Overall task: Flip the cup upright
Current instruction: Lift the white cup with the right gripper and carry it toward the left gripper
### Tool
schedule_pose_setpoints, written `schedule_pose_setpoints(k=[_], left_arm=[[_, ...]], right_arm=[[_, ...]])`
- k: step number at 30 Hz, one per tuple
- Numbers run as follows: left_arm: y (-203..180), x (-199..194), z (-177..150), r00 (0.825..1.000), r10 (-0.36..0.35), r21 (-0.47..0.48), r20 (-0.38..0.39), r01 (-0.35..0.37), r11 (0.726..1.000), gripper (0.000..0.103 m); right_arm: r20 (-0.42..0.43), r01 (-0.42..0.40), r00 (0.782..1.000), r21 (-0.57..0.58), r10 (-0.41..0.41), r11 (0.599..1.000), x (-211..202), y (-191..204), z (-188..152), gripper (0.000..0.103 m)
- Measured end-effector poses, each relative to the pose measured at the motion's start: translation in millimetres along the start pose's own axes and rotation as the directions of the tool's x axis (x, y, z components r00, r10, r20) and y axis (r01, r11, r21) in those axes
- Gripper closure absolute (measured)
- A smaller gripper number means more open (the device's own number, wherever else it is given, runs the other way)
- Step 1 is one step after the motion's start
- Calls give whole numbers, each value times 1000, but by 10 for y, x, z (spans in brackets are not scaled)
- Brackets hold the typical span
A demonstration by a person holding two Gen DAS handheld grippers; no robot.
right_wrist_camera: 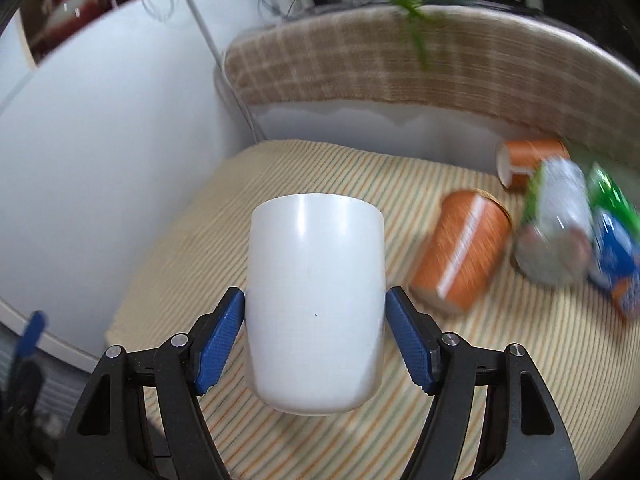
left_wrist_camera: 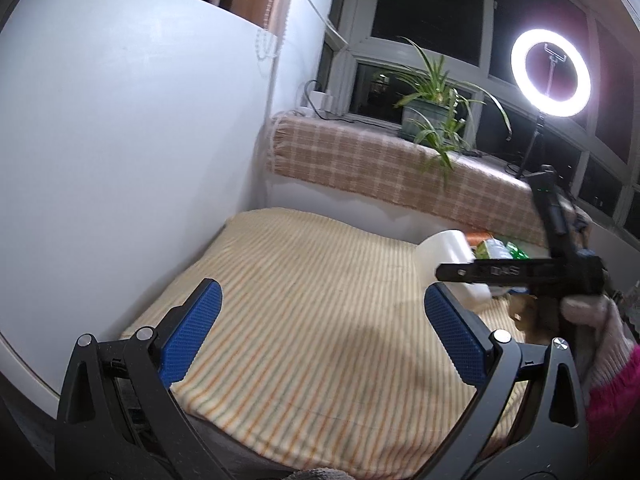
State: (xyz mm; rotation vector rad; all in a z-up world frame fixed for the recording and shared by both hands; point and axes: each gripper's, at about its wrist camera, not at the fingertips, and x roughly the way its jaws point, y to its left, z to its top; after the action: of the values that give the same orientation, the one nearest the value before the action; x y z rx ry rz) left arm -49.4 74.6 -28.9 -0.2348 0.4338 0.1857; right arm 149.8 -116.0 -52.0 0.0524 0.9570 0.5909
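Note:
A plain white cup [right_wrist_camera: 316, 300] is clamped between the blue pads of my right gripper [right_wrist_camera: 316, 328], held above the striped cloth [right_wrist_camera: 360, 432]. Its rounded end points toward the camera and its far end points away; the opening is hidden. In the left wrist view the cup [left_wrist_camera: 448, 256] shows at the right, tilted, in the right gripper [left_wrist_camera: 468, 276], held by a gloved hand [left_wrist_camera: 600, 332]. My left gripper [left_wrist_camera: 320, 312] is open and empty over the near left part of the cloth [left_wrist_camera: 312, 292].
Two orange canisters [right_wrist_camera: 460, 252] [right_wrist_camera: 528, 160] lie on the cloth at the right, beside a clear jar [right_wrist_camera: 556, 232] and snack packets [right_wrist_camera: 616, 240]. A white wall [left_wrist_camera: 120, 160] runs along the left. A potted plant [left_wrist_camera: 428, 116] and ring light [left_wrist_camera: 550, 72] stand on the checked sill behind.

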Motion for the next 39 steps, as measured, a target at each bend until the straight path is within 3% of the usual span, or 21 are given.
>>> schedule_pose_setpoints(k=[6, 14, 29, 39], left_arm=[[-197, 63, -73, 998, -56, 17, -29, 56, 998, 0], [-537, 173, -136, 988, -136, 51, -71, 140, 989, 0], [-761, 207, -145, 983, -156, 94, -92, 165, 982, 0], [-870, 256, -156, 981, -161, 118, -111, 174, 978, 0]], right_arm=[[63, -32, 998, 201, 20, 979, -403, -375, -481, 31], [85, 12, 995, 375, -48, 927, -603, -860, -838, 31], [33, 34, 998, 456, -55, 889, -410, -1166, -943, 30], [40, 36, 997, 427, -59, 903, -444, -1176, -877, 28]])
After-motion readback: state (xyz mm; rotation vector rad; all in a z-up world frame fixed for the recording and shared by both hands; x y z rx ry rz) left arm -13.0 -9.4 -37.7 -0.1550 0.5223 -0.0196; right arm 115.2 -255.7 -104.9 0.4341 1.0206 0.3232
